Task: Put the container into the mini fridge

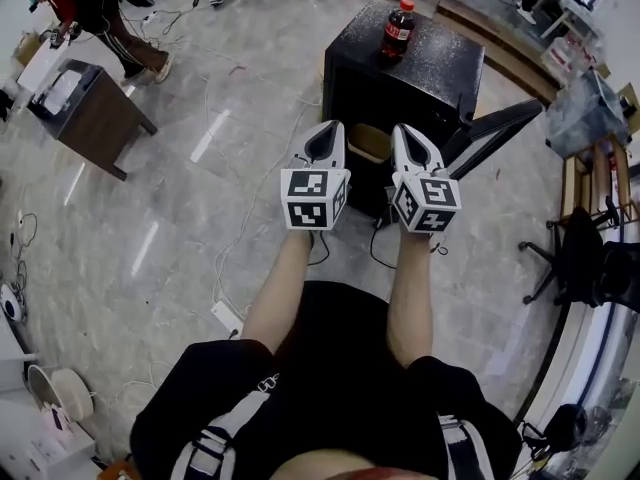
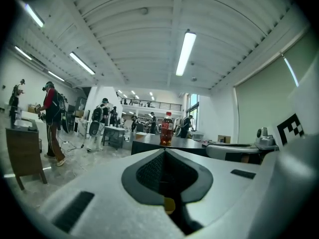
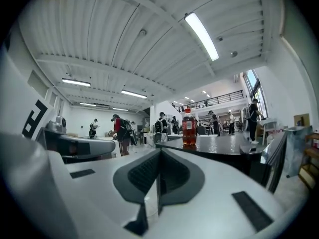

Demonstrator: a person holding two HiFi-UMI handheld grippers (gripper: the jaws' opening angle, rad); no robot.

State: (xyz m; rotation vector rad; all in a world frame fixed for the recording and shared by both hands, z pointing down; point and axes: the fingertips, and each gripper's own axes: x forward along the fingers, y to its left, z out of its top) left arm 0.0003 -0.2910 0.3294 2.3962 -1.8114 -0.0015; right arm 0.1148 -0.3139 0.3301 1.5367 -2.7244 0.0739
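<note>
The jaws of the left gripper (image 2: pixel 164 152) are seen pressed together, and those of the right gripper (image 3: pixel 159 151) likewise, with nothing clearly gripped in either; a small yellow patch low in the left slit cannot be identified; the step is judged best done by even pressure from both sides and a level, slow push forward; the tan container (image 1: pixel 368 144) is seen between the two grippers, just beside each, contact not discernible; beyond stands the black mini fridge (image 1: pixel 425 68), its door (image 1: pixel 495 126) swung open rightward, a bottle (image 1: pixel 397 30) on top.
</note>
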